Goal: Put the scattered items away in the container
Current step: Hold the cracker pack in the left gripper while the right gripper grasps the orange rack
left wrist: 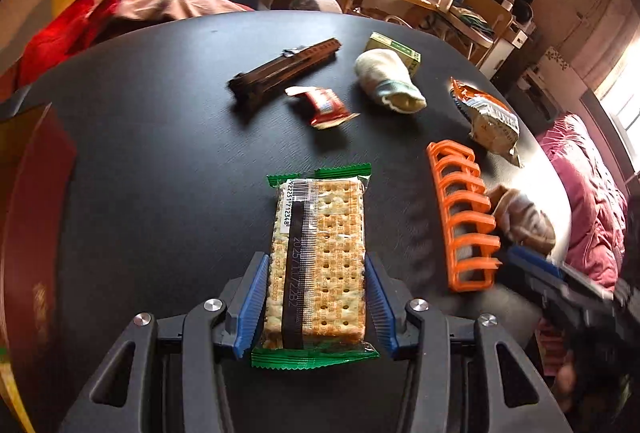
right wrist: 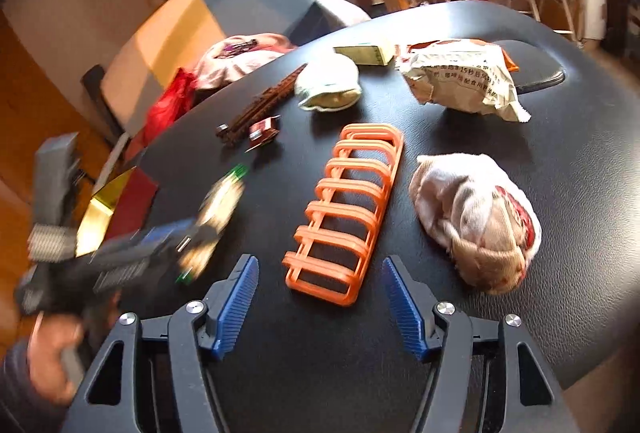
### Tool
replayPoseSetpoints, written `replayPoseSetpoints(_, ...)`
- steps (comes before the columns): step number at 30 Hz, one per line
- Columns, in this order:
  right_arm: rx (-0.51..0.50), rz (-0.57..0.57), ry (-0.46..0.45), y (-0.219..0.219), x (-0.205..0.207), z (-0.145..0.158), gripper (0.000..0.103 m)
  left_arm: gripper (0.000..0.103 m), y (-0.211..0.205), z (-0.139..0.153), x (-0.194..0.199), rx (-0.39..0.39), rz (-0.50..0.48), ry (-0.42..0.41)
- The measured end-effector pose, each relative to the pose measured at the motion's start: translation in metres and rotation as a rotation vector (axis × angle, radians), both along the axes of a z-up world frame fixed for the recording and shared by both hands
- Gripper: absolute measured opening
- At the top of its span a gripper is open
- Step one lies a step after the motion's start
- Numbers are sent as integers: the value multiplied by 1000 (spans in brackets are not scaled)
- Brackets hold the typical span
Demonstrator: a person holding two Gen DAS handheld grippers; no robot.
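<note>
while its long axis runs straight ahead, the cracker pack (left wrist: 320,265) sits between the left gripper (left wrist: 316,307) fingers.

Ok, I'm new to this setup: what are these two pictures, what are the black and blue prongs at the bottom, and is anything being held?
There is no robot arm. A person carries a two-finger gripper in each hand, and each has a camera looking forward along its fingers. The prongs with blue pads are those fingers.

The left-wrist picture shows the left gripper with its pads against both sides of a cracker pack, so it appears to grip it. The right-wrist picture shows the right gripper open above the black table, just short of an orange rack.

Also on the table: a beige sock, a white sock, a snack bag, a red wrapper, a brown bar and a small green box. A red box at the left is probably the container.
</note>
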State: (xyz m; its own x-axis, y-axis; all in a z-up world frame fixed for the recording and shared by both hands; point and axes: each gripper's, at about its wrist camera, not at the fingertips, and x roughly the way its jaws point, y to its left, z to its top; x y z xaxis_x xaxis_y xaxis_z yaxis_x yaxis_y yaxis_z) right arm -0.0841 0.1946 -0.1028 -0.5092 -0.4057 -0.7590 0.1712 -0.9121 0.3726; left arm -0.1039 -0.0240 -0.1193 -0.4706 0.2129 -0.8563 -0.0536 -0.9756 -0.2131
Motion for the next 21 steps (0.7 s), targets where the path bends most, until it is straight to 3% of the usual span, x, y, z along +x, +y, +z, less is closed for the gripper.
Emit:
replayPoseSetpoints(4,59,-49,-3,-16,-21,-6,66,49,-11,0,30,-21,21,18)
replayPoseSetpoints(9,223,-79,5,-40,-50,-17,65,52,-12,-5,43,-10,15,7)
replayPoseSetpoints(10,245,-74,10,-43,-53,-17,54,56,-11,-5,45,-11,10,12)
replayPoseSetpoints(11,255,-65,14,-45,-53,-18,53,59,-10,-5,46,-14,4,13)
replayPoseSetpoints(16,174,-2,-2,-39,-39,-15,53,65,-1,-5,48,-61,-31,13)
replayPoseSetpoints(19,190,39,7,-41,-29,-16,53,64,1,-6,51,-84,-30,30)
replayPoseSetpoints(21,213,60,15,-45,-24,-17,55,58,-1,-6,54,-94,-17,41)
